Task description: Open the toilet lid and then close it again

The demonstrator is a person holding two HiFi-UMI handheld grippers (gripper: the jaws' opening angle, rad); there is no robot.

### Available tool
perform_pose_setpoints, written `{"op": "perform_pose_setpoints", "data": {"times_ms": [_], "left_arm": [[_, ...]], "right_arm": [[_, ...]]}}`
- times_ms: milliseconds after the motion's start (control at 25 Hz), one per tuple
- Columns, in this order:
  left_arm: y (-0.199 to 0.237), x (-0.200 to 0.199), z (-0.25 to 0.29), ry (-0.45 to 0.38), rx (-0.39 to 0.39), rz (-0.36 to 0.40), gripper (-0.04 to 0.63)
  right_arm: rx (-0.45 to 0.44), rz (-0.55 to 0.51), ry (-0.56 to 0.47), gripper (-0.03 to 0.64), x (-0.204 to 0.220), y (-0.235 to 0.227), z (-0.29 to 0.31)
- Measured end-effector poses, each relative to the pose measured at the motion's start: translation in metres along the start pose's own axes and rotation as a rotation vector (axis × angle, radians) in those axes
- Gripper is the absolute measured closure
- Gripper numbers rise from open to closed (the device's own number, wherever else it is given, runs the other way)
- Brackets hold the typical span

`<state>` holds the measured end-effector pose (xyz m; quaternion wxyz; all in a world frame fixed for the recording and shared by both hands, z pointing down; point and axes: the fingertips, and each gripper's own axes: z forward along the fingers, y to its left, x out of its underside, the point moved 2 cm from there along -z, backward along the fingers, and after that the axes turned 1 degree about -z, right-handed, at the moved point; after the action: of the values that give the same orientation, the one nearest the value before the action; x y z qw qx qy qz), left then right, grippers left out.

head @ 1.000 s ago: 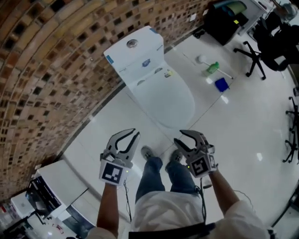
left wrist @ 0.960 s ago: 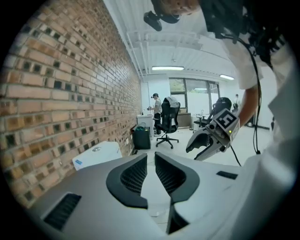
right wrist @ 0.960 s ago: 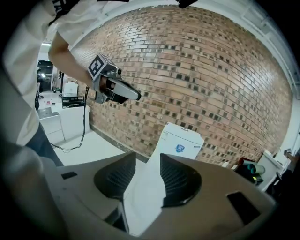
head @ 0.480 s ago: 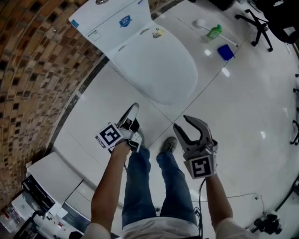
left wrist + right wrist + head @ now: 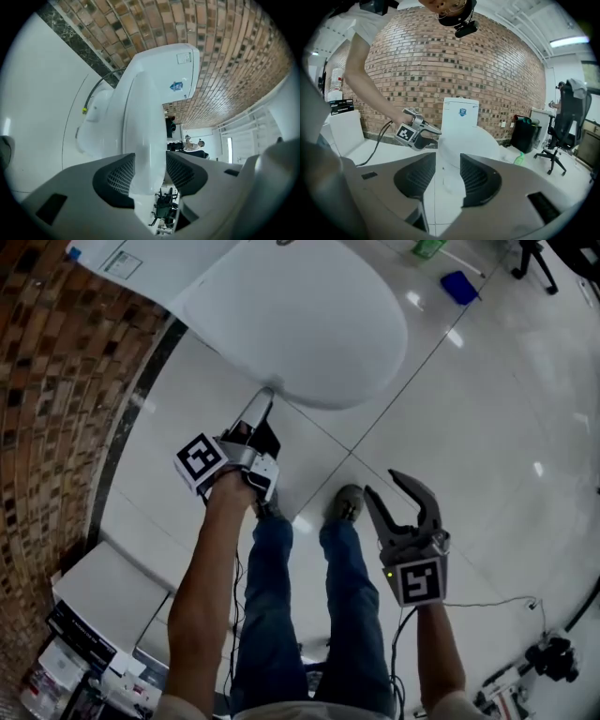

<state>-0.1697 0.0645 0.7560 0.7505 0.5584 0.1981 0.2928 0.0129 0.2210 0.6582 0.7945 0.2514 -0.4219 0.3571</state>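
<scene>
Your left gripper (image 5: 265, 401) at toilet lid (image 5: 309, 315) front rim, jaws just opening astride it (not clamped), right gripper (image 5: 384, 488) agape, empty.

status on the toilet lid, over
Left gripper jaws just been opening, astride the toilet lid front edge, no squeeze seen. Right gripper open, empty, held back. Lid down, nothing in the way.

Brick wall (image 5: 497, 70), green bottle (image 5: 519, 159), office chair (image 5: 557, 140)
</scene>
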Motion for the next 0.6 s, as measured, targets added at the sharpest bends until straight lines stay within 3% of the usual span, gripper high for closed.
{"op": "perform_pose_setpoints", "data": {"times_ms": [120,320,400,600], "left_arm": [[0.001,-0.002,0.011,-0.007,-0.024,0.005,0.395],[0.014,-0.004,0.018,-0.017,-0.138,0.012,0.394],[0.019,-0.002,0.022,-0.007,-0.168,0.004,0.347],[0.011,-0.004,0.023,-0.004,-0.141,-0.052,0.343]], "right_arm": [[-0.006,0.008,-0.004,0.451,0.004,0.005,-0.001],[-0.014,0.031,-0.017,0.451,0.004,0.003,0.001],[-0.019,0.024,-0.015,0.453,0.004,0.0,0.003],[-0.014,0.041,-0.04,0.451,-0.003,-0.009,0.009]]}}
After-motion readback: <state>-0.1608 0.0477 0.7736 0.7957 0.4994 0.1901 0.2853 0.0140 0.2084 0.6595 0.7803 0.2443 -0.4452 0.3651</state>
